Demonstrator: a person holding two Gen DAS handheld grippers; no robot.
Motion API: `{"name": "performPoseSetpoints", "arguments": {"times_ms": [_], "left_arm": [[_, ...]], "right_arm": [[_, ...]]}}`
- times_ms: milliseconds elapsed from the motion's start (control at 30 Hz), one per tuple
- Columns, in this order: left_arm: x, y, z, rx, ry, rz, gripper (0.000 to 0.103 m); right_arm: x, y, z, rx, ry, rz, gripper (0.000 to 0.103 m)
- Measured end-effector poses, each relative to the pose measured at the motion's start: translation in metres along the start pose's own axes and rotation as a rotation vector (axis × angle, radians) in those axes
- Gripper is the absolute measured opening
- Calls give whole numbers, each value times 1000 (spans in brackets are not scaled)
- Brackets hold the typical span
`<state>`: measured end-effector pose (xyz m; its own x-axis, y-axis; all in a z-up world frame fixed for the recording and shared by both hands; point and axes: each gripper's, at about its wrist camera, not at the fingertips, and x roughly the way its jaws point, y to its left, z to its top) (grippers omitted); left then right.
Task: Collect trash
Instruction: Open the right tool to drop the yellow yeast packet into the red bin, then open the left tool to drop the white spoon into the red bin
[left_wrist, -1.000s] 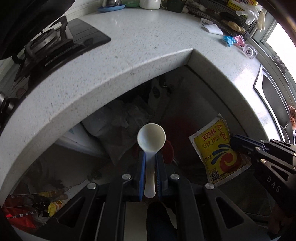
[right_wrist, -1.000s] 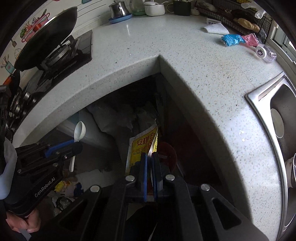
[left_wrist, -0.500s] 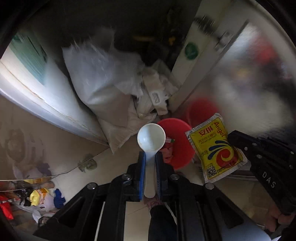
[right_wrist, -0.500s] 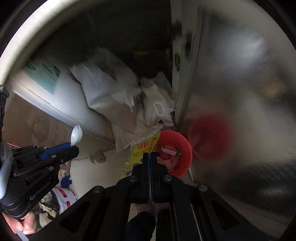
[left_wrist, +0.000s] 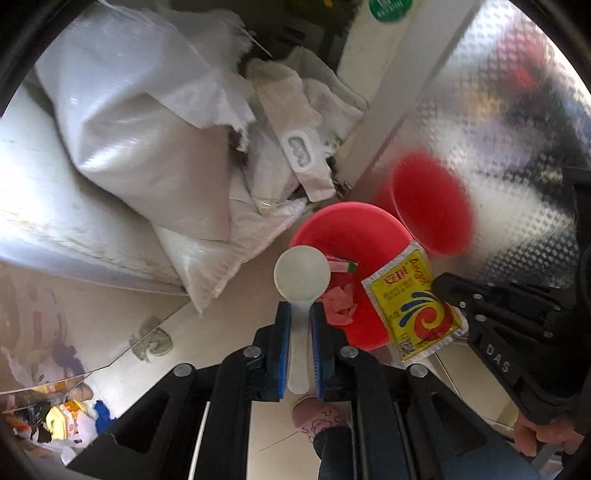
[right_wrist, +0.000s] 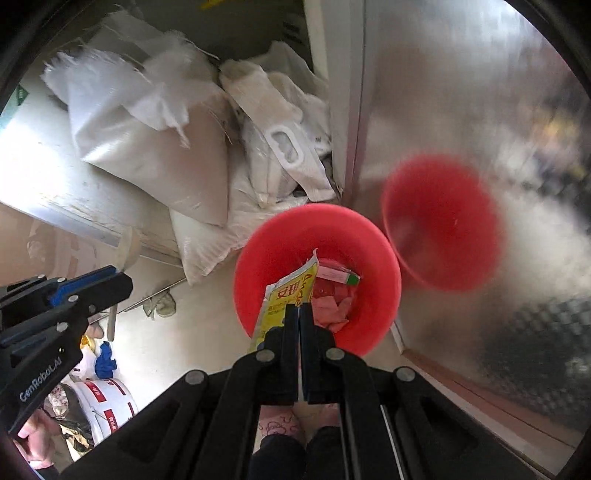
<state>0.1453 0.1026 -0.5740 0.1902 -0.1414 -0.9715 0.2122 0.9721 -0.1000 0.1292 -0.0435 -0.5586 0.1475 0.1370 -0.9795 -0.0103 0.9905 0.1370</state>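
A red bin (left_wrist: 351, 229) (right_wrist: 280, 229) stands on the floor, with pink scraps and a small wrapper inside. My left gripper (left_wrist: 300, 308) is shut on the handle of a white plastic scoop (left_wrist: 302, 275), whose bowl hangs over the bin's near rim. My right gripper (right_wrist: 298, 308) is shut on a yellow sachet (right_wrist: 291, 291) that dangles into the bin's mouth. In the left wrist view the same sachet (left_wrist: 410, 299) and the right gripper (left_wrist: 439, 284) show at the right. The left gripper (right_wrist: 123, 280) with the scoop (right_wrist: 127, 245) appears at the left of the right wrist view.
White woven sacks (left_wrist: 147, 129) (right_wrist: 147, 140) are piled behind the bin against a cabinet. A shiny metal panel (left_wrist: 517, 147) (right_wrist: 480, 110) to the right mirrors the bin. A white bucket (right_wrist: 107, 402) and litter lie at lower left. A pink slipper (left_wrist: 317, 413) shows below.
Both grippers have dropped from countertop height down to just above the red bin, each still holding its item. The counter has left both views.
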Motion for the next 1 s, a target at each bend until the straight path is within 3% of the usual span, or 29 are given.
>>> {"name": "performPoseSetpoints", "arguments": {"times_ms": [133, 233, 300, 433, 667, 1000], "left_arm": [[12, -4, -1, 18, 18, 11, 10], [15, -9, -1, 29, 26, 10, 10], [13, -12, 0, 37, 29, 1, 10], [9, -20, 3, 61, 29, -2, 10], [11, -28, 9, 79, 43, -61, 10], [40, -47, 14, 150, 119, -86, 10]], "right_arm": [[7, -3, 1, 24, 42, -42, 1], [5, -6, -2, 35, 57, -52, 10], [4, -9, -2, 44, 68, -33, 29], [-1, -14, -2, 49, 56, -37, 43], [-4, -25, -7, 81, 28, -50, 88], [11, -40, -16, 114, 82, -116, 94]]}}
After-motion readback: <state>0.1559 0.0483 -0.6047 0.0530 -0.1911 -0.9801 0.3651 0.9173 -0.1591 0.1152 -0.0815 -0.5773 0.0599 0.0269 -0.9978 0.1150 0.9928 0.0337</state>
